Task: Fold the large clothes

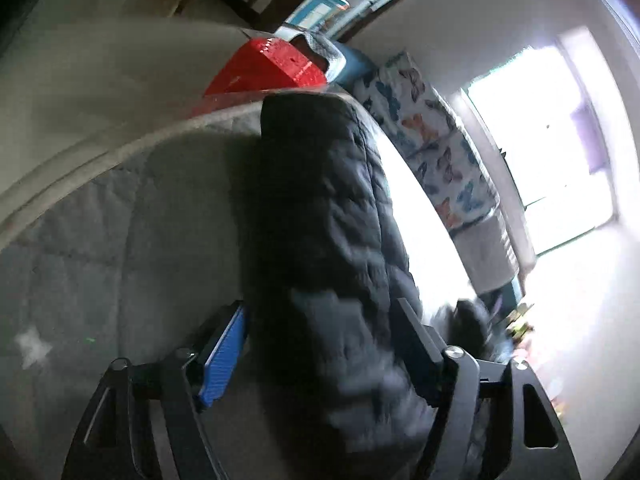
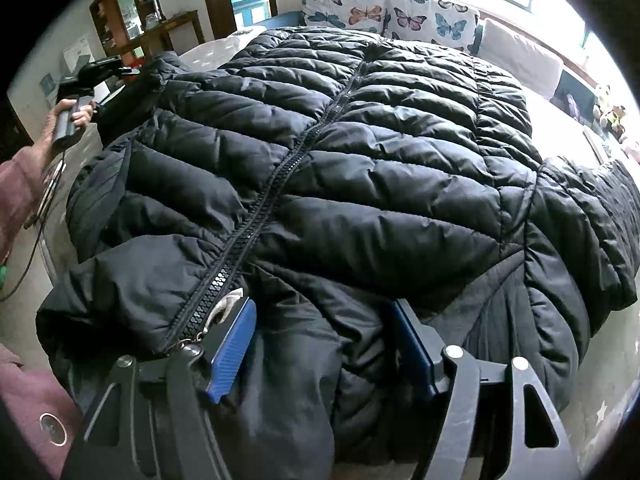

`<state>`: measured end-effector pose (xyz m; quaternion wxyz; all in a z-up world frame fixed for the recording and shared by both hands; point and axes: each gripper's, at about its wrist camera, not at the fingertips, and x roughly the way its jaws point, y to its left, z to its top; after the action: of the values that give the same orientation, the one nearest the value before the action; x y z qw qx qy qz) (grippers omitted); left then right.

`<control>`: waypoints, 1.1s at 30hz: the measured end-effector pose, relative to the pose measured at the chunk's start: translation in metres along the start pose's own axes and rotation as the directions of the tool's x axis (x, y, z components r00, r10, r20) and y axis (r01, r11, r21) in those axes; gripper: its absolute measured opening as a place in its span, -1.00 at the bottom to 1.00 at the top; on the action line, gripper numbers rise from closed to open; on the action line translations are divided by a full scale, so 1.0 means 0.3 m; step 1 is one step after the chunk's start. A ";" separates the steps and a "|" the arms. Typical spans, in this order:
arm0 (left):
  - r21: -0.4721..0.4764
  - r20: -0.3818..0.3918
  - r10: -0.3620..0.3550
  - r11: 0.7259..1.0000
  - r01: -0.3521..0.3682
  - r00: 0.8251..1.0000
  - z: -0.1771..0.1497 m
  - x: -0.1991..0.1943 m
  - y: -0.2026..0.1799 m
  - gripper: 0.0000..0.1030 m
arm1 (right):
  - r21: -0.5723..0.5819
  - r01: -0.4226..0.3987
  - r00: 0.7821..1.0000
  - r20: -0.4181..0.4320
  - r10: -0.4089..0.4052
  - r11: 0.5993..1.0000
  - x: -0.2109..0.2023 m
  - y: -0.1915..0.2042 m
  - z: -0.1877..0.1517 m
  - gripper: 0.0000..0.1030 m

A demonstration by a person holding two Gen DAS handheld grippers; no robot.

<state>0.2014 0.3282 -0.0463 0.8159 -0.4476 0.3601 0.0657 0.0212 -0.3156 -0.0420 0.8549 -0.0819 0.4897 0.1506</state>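
Observation:
A big black quilted jacket point(image 2: 360, 140) lies spread on the bed, front up, its zipper point(image 2: 280, 176) closed down the middle. My right gripper point(image 2: 322, 304) stands open at the near end beside the zipper pull. Bunched fabric sits between its jaws, and the blue pads point(image 2: 232, 352) show bare. In the left wrist view one jacket sleeve point(image 1: 320, 200) runs away between the jaws of my left gripper point(image 1: 320, 306). That gripper is open too, and its blue pad point(image 1: 224, 356) is uncovered. The right wrist view shows the left gripper point(image 2: 124, 70) at the far-left sleeve point(image 2: 136, 92), held by a hand point(image 2: 60, 112).
Butterfly-print pillows point(image 2: 384, 12) line the head of the bed under a bright window point(image 1: 540, 140). A red object point(image 1: 264, 68) sits past the grey mattress point(image 1: 120, 220) edge. A wooden shelf point(image 2: 132, 20) stands far left. The person's pink sleeve point(image 2: 16, 188) is at the left, trailing a cable.

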 end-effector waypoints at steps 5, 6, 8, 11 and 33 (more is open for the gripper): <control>-0.079 0.019 -0.033 0.996 0.034 0.999 0.125 0.094 0.036 0.09 | 0.019 -0.001 1.000 -0.010 0.001 1.000 0.004 -0.006 0.005 0.48; -0.092 0.020 -0.031 0.995 0.033 0.999 0.153 0.117 0.041 -0.08 | 0.025 -0.001 1.000 -0.012 0.001 1.000 0.006 -0.007 0.006 0.48; -0.099 0.017 -0.034 0.994 0.036 0.999 0.196 0.156 0.047 -0.29 | 0.030 -0.001 1.000 -0.014 0.001 1.000 0.006 -0.008 0.008 0.49; -0.080 0.005 -0.009 0.997 0.009 1.000 0.256 0.208 0.016 -0.69 | 0.029 -0.001 1.000 -0.016 0.001 1.000 0.007 -0.010 0.008 0.49; 0.379 0.231 -0.099 0.925 0.004 0.968 0.241 -0.240 -0.743 -0.77 | 0.004 0.012 1.000 0.023 -0.012 1.000 -0.022 -0.001 0.012 0.55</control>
<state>0.2827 0.2682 0.1769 0.9260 -0.2811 0.2503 0.0288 0.0211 -0.3162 -0.0347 0.8616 -0.0814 0.4795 0.1455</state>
